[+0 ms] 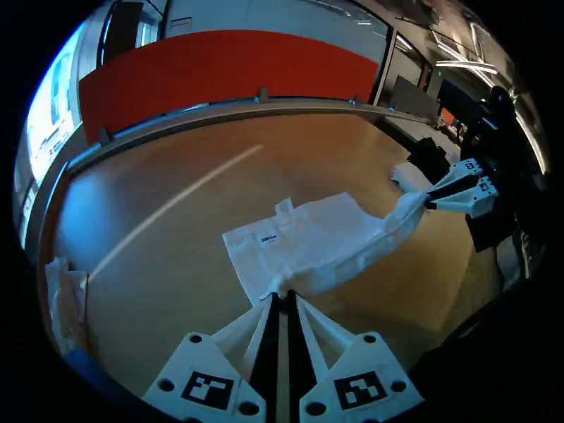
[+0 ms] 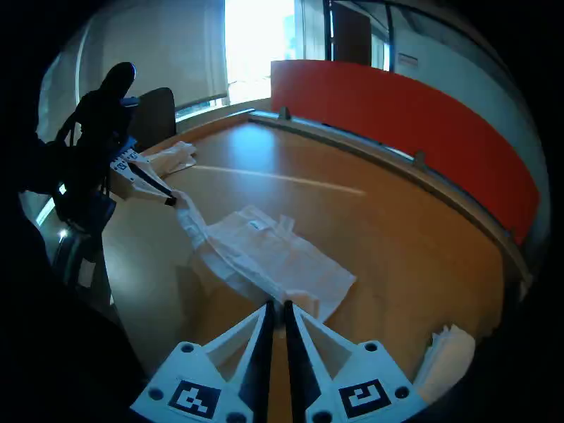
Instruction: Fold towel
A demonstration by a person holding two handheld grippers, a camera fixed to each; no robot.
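1. Left tool (image 1: 282, 299): fingers together, clamped on a bunched corner of the white towel (image 1: 310, 240). Cloth is visible pinched at the fingertips in the left gripper view.
2. Right tool (image 2: 277, 309): fingers together, clamped on the opposite end of the same towel edge. The left gripper view shows this tool at the far right, with the towel end gripped at its tips.
3. Towel position: the main panel lies flat near the middle of the wooden desk (image 1: 183, 169). The near edge is lifted and gathered into a loose roll that spans from one tool to the other. A small label (image 1: 284, 206) projects from the far edge of the flat panel.
4. Surroundings: one pile of white cloths (image 1: 63, 296) lies at the desk edge beside the left tool. A second cloth pile (image 1: 411, 176) lies just beyond the right tool. A red partition (image 1: 225, 70) runs along the far side of the desk.
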